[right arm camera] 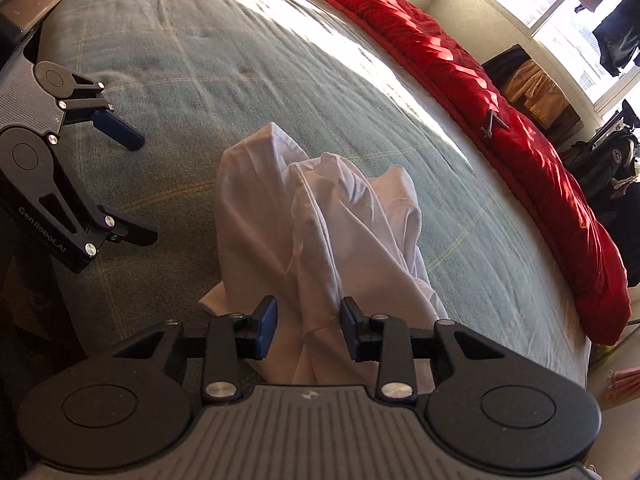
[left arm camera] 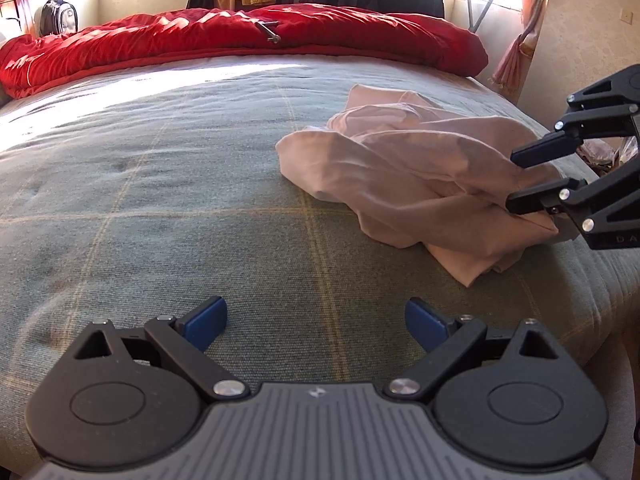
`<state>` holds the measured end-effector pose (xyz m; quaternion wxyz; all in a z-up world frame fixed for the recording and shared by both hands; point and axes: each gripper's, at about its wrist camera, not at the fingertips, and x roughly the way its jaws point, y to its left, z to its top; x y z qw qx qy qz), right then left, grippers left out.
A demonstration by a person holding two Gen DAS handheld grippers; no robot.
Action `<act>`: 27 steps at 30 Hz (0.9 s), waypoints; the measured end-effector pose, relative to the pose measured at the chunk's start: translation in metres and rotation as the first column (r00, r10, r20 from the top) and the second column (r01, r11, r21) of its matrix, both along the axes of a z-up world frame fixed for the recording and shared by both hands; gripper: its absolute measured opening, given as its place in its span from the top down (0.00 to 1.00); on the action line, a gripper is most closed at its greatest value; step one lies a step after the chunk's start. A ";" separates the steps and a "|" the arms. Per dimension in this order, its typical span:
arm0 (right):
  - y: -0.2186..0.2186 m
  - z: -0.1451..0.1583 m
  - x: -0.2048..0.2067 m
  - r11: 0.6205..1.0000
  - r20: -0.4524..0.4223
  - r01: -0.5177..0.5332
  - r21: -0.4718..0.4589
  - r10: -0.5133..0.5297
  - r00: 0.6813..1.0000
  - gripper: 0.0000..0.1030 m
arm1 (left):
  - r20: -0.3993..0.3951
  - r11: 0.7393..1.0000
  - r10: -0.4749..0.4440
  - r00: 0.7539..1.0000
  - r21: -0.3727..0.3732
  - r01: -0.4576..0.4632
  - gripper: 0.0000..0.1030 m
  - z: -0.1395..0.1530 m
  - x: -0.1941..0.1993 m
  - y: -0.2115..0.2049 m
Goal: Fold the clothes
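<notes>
1. Presently, the pale garment (left arm camera: 416,168) lies crumpled on the bed (left arm camera: 160,184), toward 2 o'clock in the left wrist view; no flat panel or clean fold line shows, so folding is judged barely begun.

2. Right gripper (right arm camera: 308,328): jaws partly drawn in, straddling a raised ridge of cloth at the garment's near end. A sliver of space seems to remain between each pad and the fabric, so the bunch is judged not yet clamped.

3. Left gripper (left arm camera: 316,322): jaws wide, nothing between them, held above bare bedcover well apart from the garment, which sits toward 1 o'clock of it.

4. Orientation: in the right wrist view the garment's long axis runs from 6 o'clock, at the jaws, up toward 12 o'clock, ending in two humped lobes. Which end is collar or hem cannot be told.

5. Remaining work, as a judgement: secure the bunch, spread the cloth flat, then fold; all of it is still ahead.

6. Background: a red duvet (left arm camera: 240,40) lies along the far edge of the bed at 12 o'clock, clear of the garment
</notes>
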<state>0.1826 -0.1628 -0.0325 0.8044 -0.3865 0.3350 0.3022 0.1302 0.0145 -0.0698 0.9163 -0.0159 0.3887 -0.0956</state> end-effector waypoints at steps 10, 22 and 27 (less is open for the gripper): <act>0.016 -0.005 0.012 0.998 0.017 -0.062 -0.021 0.062 0.998 0.75 | -0.001 1.000 -0.004 1.000 -0.001 0.004 0.07 0.001 -0.002 0.000; -0.003 0.003 0.035 0.985 0.228 0.123 -0.120 -0.093 0.969 0.95 | -0.005 1.000 -0.003 1.000 0.012 0.003 0.07 0.001 -0.001 -0.003; -0.041 0.007 0.066 0.955 0.286 0.274 -0.109 -0.234 0.929 0.95 | 0.004 1.000 -0.017 1.000 0.014 0.017 0.07 0.002 -0.002 -0.007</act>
